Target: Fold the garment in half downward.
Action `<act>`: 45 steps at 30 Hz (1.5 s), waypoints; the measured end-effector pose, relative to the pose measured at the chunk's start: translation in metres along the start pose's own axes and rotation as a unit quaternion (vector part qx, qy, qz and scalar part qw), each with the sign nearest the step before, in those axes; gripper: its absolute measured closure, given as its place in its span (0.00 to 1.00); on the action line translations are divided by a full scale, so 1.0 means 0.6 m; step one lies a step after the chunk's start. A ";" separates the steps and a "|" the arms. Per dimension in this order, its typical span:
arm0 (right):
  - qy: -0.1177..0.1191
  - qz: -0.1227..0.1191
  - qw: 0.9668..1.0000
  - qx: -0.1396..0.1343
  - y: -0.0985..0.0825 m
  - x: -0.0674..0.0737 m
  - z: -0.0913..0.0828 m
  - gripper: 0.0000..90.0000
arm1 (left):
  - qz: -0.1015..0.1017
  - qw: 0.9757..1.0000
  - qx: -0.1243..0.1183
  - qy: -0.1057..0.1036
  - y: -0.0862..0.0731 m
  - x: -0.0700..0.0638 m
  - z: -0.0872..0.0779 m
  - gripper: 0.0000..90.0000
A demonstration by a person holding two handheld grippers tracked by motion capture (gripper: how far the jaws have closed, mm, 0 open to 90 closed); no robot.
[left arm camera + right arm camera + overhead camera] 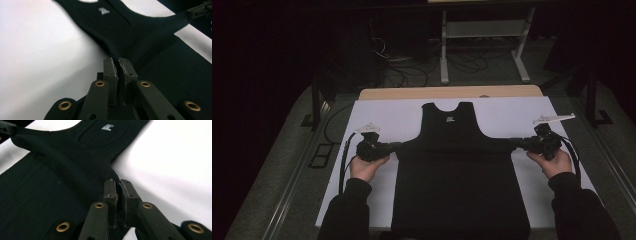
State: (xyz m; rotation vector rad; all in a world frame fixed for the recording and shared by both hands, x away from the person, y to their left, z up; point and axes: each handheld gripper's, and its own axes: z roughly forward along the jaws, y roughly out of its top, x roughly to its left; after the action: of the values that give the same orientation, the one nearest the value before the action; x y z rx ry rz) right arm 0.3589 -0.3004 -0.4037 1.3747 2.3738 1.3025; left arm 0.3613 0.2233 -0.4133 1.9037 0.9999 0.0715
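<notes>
I was working in what looked like a lab or test room, dimly lit. A white board (pixel 377 112) covered a wooden table (pixel 412 93); beyond it, loose cables (pixel 404 70) trailed over a grey floor (pixel 287 150), beside the white metal legs of a stand (pixel 444 50).

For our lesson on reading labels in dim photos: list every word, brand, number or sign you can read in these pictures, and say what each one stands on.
None can be read.
Small white mark at the neck of the black sleeveless fabric top: a printed label or logo, too blurred and small to read in any view.
White board under the top: no text visible.
Left tongs and right tongs: no markings visible.
</notes>
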 end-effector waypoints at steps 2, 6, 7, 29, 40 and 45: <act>0.002 0.006 1.000 0.003 -0.007 0.001 0.000 0.91 | -0.001 1.000 0.009 -0.002 -0.005 0.002 0.000 0.93; 0.003 0.008 1.000 0.014 -0.018 0.007 0.002 0.91 | -0.010 1.000 0.012 -0.011 -0.011 -0.002 -0.001 0.93; 0.004 0.011 1.000 0.013 -0.021 0.008 0.002 0.91 | -0.009 1.000 0.013 -0.014 -0.013 -0.004 -0.001 0.93; 0.014 0.025 0.999 0.042 -0.056 0.027 -0.002 0.91 | -0.005 0.998 0.055 -0.022 -0.043 -0.025 -0.005 0.93; 0.021 0.029 0.997 0.061 -0.073 0.038 -0.005 0.91 | -0.005 0.996 0.083 -0.020 -0.055 -0.026 -0.005 0.93; 0.023 0.036 0.997 0.065 -0.079 0.039 -0.007 0.91 | 0.001 0.995 0.097 -0.017 -0.058 -0.028 -0.003 0.93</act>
State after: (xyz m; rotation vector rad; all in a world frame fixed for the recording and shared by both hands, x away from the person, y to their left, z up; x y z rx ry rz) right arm 0.3121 -0.2960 -0.4279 1.4924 2.5029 1.2298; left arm 0.3283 0.2208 -0.4333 2.0763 1.0121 -0.0582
